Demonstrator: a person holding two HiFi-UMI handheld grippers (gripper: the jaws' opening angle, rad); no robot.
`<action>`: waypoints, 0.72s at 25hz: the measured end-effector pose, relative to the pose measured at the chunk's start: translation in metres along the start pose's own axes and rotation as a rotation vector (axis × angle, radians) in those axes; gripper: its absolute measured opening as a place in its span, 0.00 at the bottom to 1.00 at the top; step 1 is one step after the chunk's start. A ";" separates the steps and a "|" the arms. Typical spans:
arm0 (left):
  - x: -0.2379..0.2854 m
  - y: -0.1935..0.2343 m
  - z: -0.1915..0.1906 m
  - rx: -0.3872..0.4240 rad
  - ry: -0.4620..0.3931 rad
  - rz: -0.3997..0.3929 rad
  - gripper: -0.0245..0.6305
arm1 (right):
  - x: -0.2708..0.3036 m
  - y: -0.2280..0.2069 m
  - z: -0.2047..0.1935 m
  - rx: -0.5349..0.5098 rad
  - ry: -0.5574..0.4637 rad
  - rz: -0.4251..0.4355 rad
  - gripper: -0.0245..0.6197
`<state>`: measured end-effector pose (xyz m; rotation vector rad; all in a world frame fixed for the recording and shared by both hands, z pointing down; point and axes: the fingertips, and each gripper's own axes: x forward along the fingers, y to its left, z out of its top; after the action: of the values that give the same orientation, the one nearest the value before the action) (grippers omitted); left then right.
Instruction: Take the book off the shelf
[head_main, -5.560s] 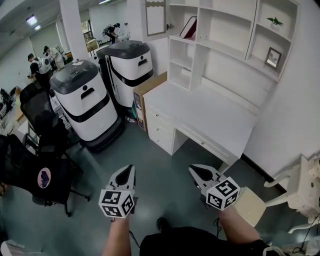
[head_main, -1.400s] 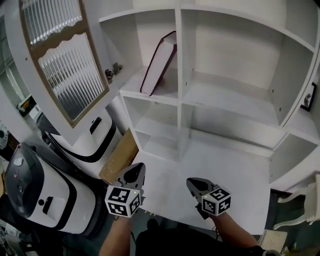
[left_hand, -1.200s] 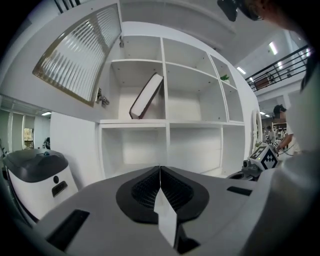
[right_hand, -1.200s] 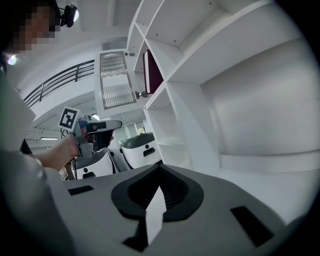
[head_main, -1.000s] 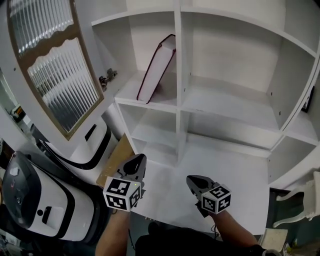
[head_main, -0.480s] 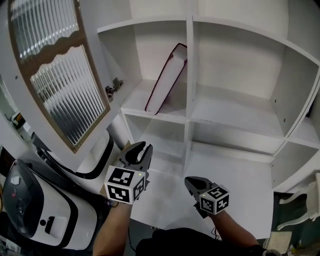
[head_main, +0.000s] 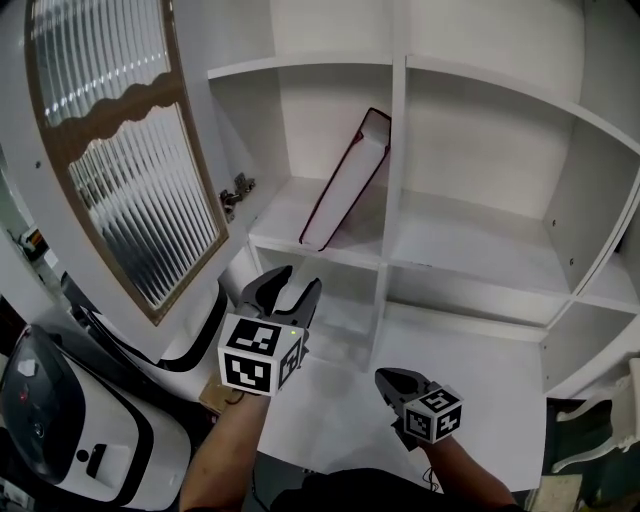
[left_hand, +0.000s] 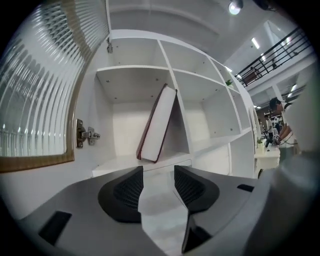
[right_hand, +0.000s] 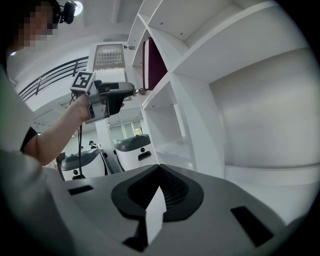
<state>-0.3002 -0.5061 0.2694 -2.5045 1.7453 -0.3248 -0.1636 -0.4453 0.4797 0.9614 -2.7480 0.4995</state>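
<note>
A dark red book with white page edges leans tilted in the upper left cubby of the white shelf, its top against the divider. In the left gripper view the book stands straight ahead, beyond the jaws. My left gripper is raised just below and in front of that cubby. Its jaws are opening, and nothing is between them. My right gripper hangs lower over the desk, shut and empty. The right gripper view also catches the book and the left gripper.
An open cabinet door with ribbed glass and a wooden frame hangs at the left, its hinge beside the book's cubby. The other cubbies are bare. A white desk top lies below the shelf. White machines stand at the lower left.
My left gripper has risen towards the book's cubby and its jaws have parted. The right gripper has stayed low and shut. The view has shifted, so the shelf sits further right.
</note>
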 end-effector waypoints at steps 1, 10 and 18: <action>0.003 0.001 0.004 0.008 -0.004 0.005 0.35 | 0.000 -0.001 -0.001 0.002 0.002 -0.004 0.06; 0.027 0.006 0.023 0.081 -0.001 0.042 0.44 | -0.002 -0.005 -0.003 0.009 0.007 -0.016 0.06; 0.046 0.011 0.034 0.148 0.003 0.092 0.46 | -0.006 -0.012 -0.005 0.014 0.008 -0.025 0.06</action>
<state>-0.2872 -0.5554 0.2400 -2.3159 1.7604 -0.4343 -0.1506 -0.4490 0.4854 0.9935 -2.7257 0.5178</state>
